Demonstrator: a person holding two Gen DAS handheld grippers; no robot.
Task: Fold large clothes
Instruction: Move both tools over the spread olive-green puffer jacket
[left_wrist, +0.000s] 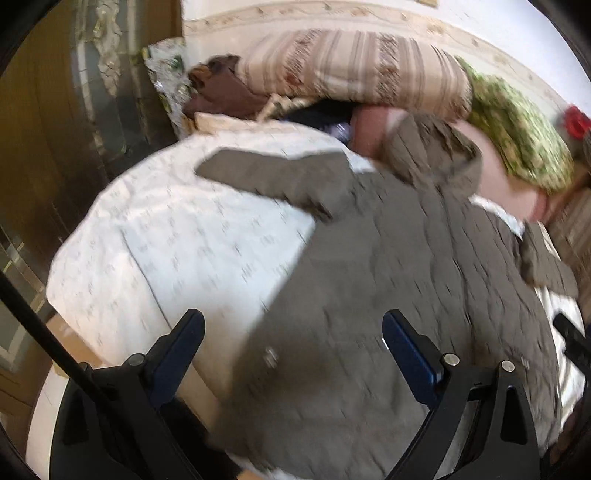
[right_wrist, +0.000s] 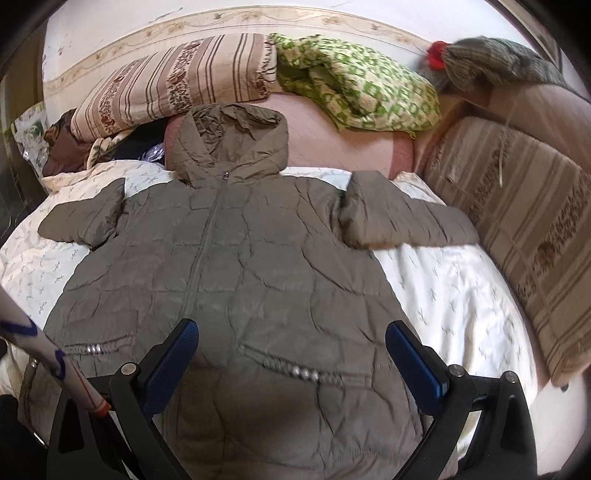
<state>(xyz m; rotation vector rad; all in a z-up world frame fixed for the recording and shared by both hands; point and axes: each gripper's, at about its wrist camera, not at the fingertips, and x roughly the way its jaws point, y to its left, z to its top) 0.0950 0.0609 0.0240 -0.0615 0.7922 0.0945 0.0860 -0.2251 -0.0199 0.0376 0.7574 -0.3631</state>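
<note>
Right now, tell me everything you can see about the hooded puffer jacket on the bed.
The jacket is olive-grey, quilted and puffy, with a crinkled shell. It lies flat, front up and zipped, on the white patterned bedspread. Its hood points toward the pillows and rests on a pink cushion. Both sleeves spread sideways. Two slanted pockets with shiny trim sit near the hem. Both tools are above the hem, open, not gripping it.

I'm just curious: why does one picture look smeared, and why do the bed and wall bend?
Left wrist view: motion blur smears the puffer jacket and bedsheet. Right wrist view: sharp, jacket zipper crisp. Both: fisheye lens curves the wall border, dark corners.
</note>
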